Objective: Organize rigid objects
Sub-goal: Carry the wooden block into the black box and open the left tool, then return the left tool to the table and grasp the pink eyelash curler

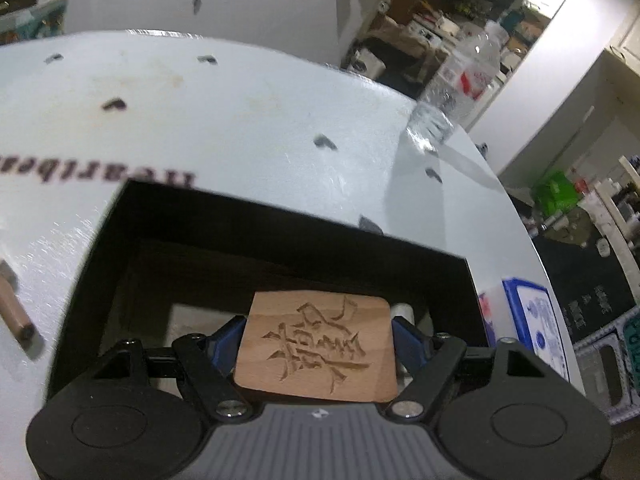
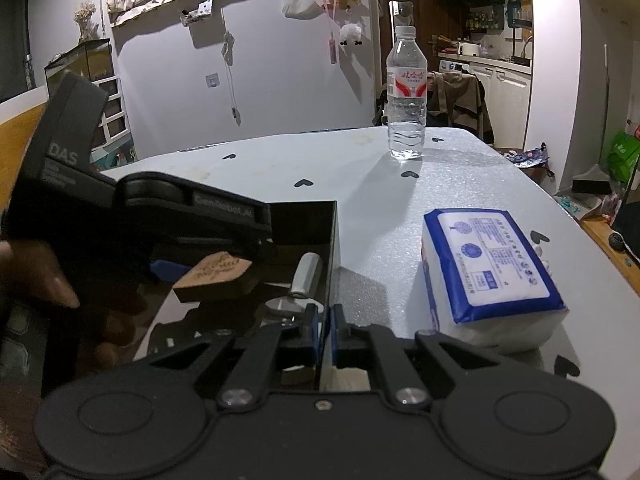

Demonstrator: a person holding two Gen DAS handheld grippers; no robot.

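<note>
A square wooden tile carved with a Chinese character [image 1: 316,350] sits low in the centre of the left wrist view, clamped on both sides by the blue pads of the left gripper [image 1: 318,346] and held over the inside of an open black rectangular box [image 1: 256,216]. In the right wrist view the same tile [image 2: 212,274] appears at centre left, above the box interior, near a small silvery cylinder [image 2: 306,276]. The right gripper [image 2: 325,330] is clenched on the box's thin right wall [image 2: 332,256], bottom centre. A white table with small black hearts [image 2: 400,208] carries a blue-and-white tissue pack [image 2: 490,268] at right and a clear plastic water bottle [image 2: 406,96] at upper centre.
</note>
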